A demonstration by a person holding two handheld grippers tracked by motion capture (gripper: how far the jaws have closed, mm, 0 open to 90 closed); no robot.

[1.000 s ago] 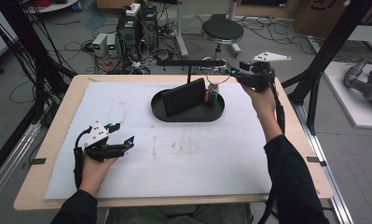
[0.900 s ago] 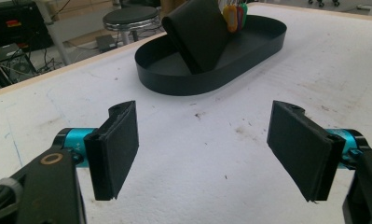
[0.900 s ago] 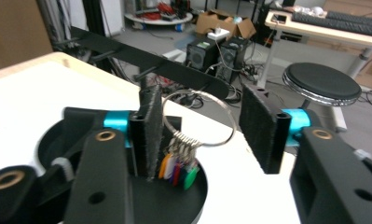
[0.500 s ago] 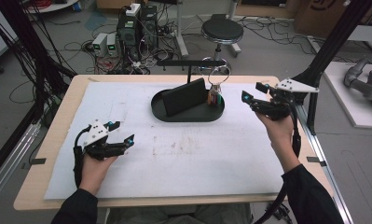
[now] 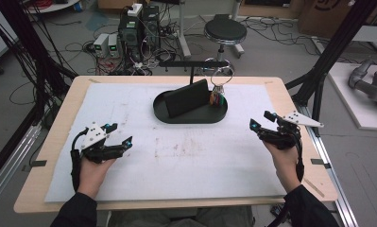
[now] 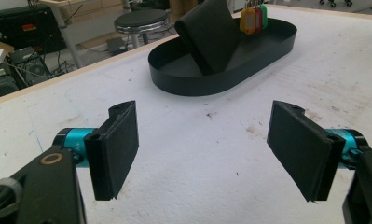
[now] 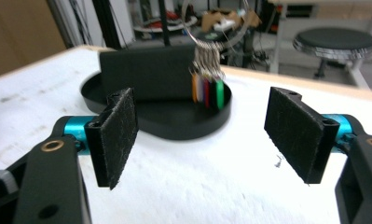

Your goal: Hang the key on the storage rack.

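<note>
We read this as work on the key ring [image 5: 220, 75], which hangs from the black stand [image 5: 192, 64] in the upper middle of the high view, its coloured tags [image 5: 216, 98] dangling down into the right end of the oval tray [image 5: 191, 117]. The hook keeps the ring upright and open to the front, so a jaw could come at it from our side without the tray wall in the way. A dark wallet [image 5: 187, 98] leans on edge inside the tray, just left of the tags.

Our right gripper [image 5: 263, 121] sits at the right of the frame, well apart from the tray, jaws spread wide with nothing between them. In its own view the tags [image 7: 207, 92] sit centred between the pads [image 7: 118, 135], so we judge it is lined up on them. Our left gripper [image 5: 120, 135] rests at the lower left, near the table edge, jaws likewise apart and empty; it looks toward the tray [image 6: 272, 44] from a distance and seems parked out of the way.

The white mat [image 5: 186, 165] between hands and tray is bare, leaving a straight path forward.
</note>
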